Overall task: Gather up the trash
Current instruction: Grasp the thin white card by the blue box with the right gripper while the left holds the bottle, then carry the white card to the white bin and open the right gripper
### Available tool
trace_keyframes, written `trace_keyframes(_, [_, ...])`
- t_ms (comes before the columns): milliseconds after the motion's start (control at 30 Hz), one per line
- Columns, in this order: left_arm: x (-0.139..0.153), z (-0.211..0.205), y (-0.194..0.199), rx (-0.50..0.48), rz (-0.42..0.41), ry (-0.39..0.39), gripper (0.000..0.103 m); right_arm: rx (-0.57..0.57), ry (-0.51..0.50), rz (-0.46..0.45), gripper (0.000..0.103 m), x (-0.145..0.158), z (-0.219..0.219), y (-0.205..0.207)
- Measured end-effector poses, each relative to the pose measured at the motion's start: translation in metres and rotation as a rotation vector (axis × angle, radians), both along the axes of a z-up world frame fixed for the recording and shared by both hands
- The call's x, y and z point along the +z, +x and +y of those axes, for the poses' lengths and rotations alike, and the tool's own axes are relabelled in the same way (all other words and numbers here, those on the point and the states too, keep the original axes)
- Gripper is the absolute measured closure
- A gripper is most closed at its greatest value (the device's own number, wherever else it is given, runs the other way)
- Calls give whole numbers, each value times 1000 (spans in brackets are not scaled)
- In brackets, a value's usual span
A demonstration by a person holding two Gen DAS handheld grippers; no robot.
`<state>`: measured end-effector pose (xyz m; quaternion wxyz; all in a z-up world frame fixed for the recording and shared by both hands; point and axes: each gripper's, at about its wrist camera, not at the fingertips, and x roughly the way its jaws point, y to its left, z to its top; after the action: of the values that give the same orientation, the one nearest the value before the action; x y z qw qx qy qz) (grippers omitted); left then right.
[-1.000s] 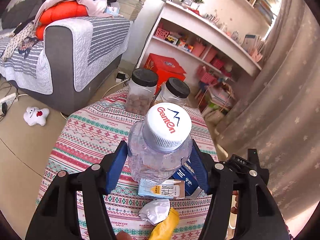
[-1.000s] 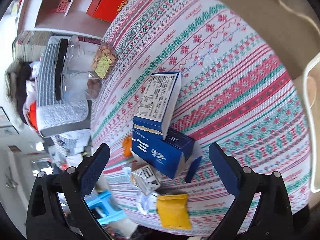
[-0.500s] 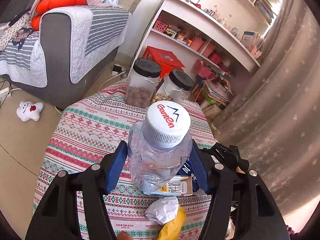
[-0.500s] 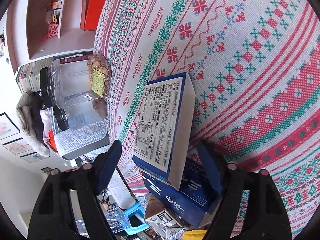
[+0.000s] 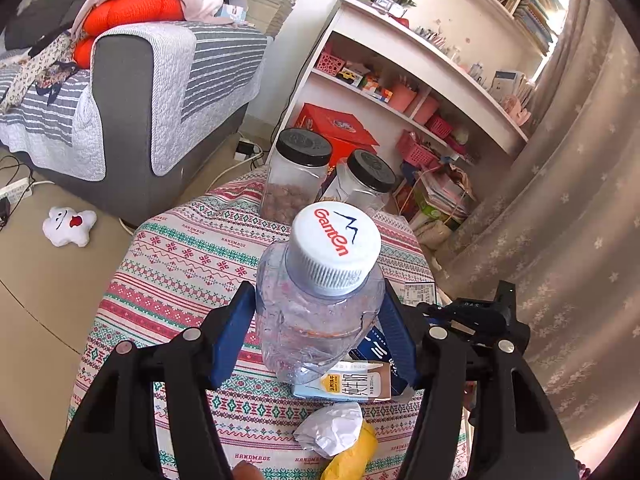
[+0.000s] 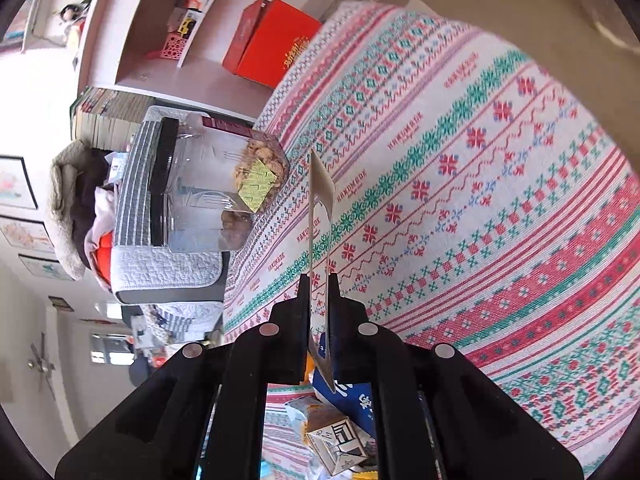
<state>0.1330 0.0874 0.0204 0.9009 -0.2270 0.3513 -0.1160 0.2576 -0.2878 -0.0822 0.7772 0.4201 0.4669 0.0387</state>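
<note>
Gripping trash in both claws above the patterned tablecloth (image 5: 180, 276).
Left claw (image 5: 320, 320) clamps a crumpled clear bottle (image 5: 316, 316) with a ribbed white cap; right claw (image 6: 319, 292) pinches a flattened carton (image 6: 320, 216) edge-on. Two black-lidded clear jars (image 5: 296, 176) hold nuts and snacks. Small cartons, white paper and a yellow wrapper lie nearby.

Far edge: two jars (image 5: 298, 176) block. Near edge: cartons (image 5: 344, 384), wrappers (image 5: 332, 428). Bare cloth (image 5: 180, 272) between, left.
</note>
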Motion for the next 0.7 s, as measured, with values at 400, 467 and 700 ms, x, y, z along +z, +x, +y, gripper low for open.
trace_keyframes(400, [10,-18,-9,-39,-44,-11,42,-112,-465,-192,96,123,-54,-89])
trace_keyframes(467, [11,-23,-10,-47,-48,-10,42,-150,-534,-196,96,133,-69,-108])
trace_keyframes(700, [11,-41,-12,-75,-60,1,42,-310,-816,-127,96,141,-101,-172])
